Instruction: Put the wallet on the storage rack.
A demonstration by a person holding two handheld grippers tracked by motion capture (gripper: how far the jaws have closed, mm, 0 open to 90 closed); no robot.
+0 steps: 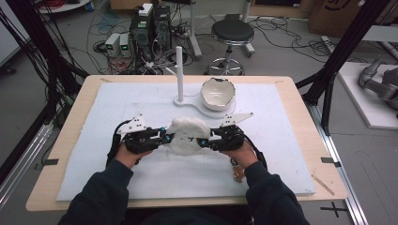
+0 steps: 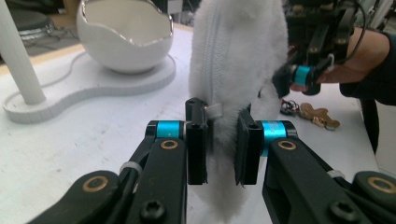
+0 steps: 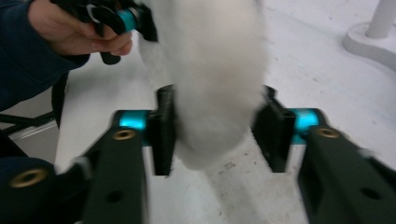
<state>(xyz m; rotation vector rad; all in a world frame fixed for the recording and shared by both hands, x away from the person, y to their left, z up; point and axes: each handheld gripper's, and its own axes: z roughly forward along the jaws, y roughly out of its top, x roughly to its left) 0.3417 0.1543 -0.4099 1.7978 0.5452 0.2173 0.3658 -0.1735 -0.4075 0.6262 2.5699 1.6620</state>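
Here the left gripper [image 2: 222, 144] and right gripper [image 3: 217, 133] each pinch the unlabelled white fluffy pouch [image 1: 187, 135].

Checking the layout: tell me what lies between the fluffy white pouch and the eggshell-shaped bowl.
Nothing: in the high view, bare white mat separates the fluffy pouch from the bowl and its white stand base.

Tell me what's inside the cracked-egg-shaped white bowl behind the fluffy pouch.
The white eggshell-shaped bowl shows a bare, glossy inner wall near its jagged rim in the left gripper view; nothing pokes out. Its bottom is hidden by the front wall, so small contents can't be ruled out.
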